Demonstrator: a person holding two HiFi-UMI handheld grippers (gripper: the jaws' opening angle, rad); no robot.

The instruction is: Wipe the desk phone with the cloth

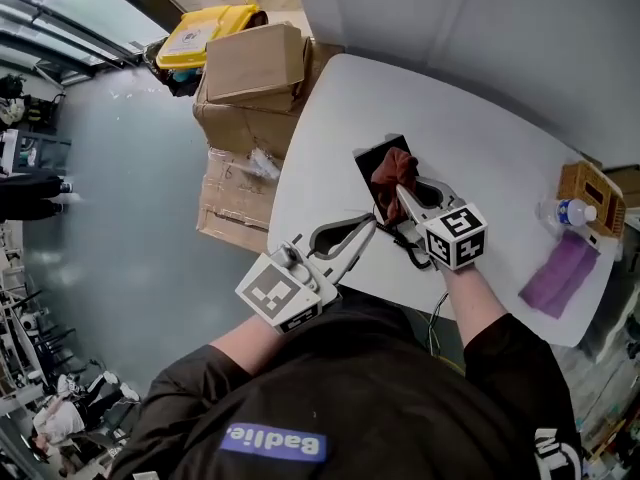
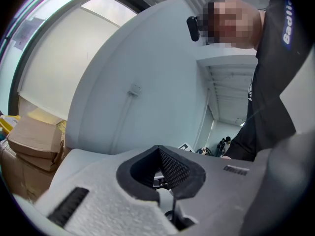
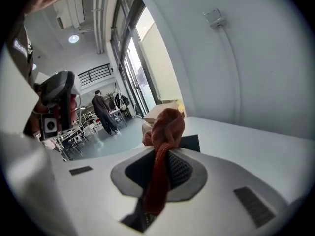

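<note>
Two grippers in play; right gripper (image 1: 400, 194) clamps the cloth (image 1: 393, 171) onto the desk phone (image 1: 370, 156) mid-table (image 1: 490, 138); left gripper (image 1: 366, 228) closed, seemingly empty, just beside; wiping looks underway; next, sweep across its face.

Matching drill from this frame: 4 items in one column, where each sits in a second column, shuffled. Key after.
Things:
1. red-brown cloth
2. water bottle
3. purple cloth
4. cardboard boxes

Places:
A. stacked off the table, past its left end
B. lying flat on the table, near its right corner
C. pinched in the right gripper, by the desk phone
D. on the table beside the wooden box

Pairs: 1-C, 2-D, 3-B, 4-A
</note>
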